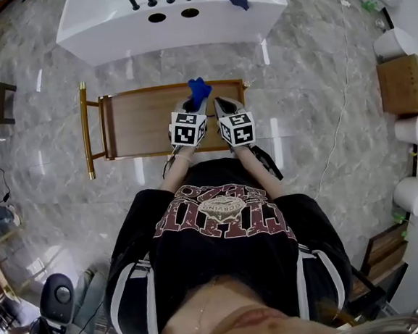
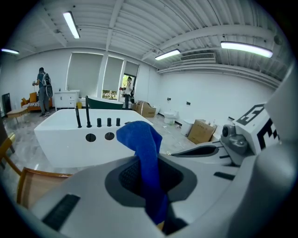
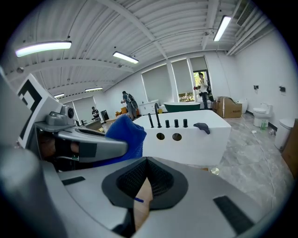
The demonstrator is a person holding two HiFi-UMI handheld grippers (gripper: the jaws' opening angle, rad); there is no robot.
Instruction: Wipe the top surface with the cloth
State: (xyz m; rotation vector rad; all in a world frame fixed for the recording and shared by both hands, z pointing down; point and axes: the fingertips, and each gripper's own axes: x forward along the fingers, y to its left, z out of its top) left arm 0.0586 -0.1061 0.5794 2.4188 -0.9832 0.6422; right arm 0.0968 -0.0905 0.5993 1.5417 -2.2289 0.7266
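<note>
Well, cloth (image 2: 142,139) upright in L tool (image 2: 148,163)

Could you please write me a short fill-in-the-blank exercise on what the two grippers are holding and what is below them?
1. The left gripper is shut on a cloth whose colour is ____.
2. The right gripper is shut and holds ____.
3. Both grippers are above a cart whose top is made of ____.
Missing words: blue; nothing; wood.
</note>
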